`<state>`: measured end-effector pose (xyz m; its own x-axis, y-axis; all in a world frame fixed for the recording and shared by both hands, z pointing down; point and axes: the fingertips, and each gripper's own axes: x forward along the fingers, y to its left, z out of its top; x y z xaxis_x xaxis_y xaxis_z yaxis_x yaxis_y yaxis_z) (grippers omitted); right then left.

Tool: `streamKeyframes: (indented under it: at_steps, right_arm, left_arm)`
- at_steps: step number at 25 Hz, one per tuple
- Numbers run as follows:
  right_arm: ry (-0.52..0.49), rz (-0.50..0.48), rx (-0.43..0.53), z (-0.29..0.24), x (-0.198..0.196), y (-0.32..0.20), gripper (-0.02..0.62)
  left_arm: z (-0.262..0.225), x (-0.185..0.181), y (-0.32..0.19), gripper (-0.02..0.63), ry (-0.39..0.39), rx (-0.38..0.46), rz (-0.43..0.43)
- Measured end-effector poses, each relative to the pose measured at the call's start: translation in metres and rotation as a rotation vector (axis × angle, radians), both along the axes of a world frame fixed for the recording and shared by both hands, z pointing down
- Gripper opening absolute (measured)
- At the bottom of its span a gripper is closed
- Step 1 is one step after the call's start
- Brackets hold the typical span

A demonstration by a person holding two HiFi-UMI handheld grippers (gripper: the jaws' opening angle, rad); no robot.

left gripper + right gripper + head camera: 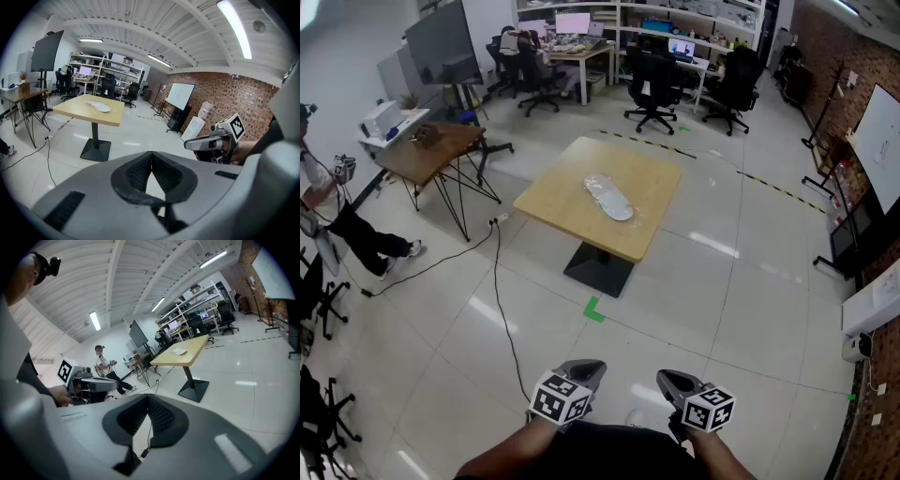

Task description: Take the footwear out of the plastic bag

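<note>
Left gripper (151, 158), jaws together on nothing, well apart from the table (70, 111).
The plastic bag (99, 107) lies about mid-tabletop; the right gripper (192, 144) hangs at the right.

Square wooden tabletop (558, 202) (black pedestal base underneath) with just the plastic bag (607, 197) of footwear lying near its middle.

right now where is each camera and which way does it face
Head view: on the person's head, looking down at floor and table; shows forearms, left tool, right tool.
Left gripper view: rides the left tool, facing the table; shut jaws, right tool beside.
Right gripper view: likewise, left tool beside.
All share the bagged footwear.
</note>
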<state>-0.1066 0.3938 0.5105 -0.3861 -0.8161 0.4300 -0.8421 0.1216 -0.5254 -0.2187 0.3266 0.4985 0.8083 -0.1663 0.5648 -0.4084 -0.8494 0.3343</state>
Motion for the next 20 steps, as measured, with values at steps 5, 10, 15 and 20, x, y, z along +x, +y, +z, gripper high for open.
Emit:
streamKeyframes:
  at_steps: [5, 10, 15, 20]
  right_arm:
    - [0.003, -0.009, -0.005, 0.0, 0.038, 0.019, 0.003]
    - [-0.005, -0.028, -0.009, 0.009, 0.079, 0.018, 0.002]
    - [-0.04, -0.041, -0.03, 0.02, 0.087, -0.005, 0.003]
    - [-0.04, -0.048, -0.058, 0.029, 0.099, -0.057, 0.003]
  left_arm:
    - [0.012, 0.042, 0.024, 0.008, 0.003, -0.051, -0.014]
    - [0.009, 0.087, 0.022, 0.008, -0.003, 0.016, 0.0]
    - [0.007, 0.083, 0.0, 0.008, -0.03, -0.001, -0.033]
    - [0.028, 0.097, -0.047, 0.008, -0.039, -0.055, -0.038]
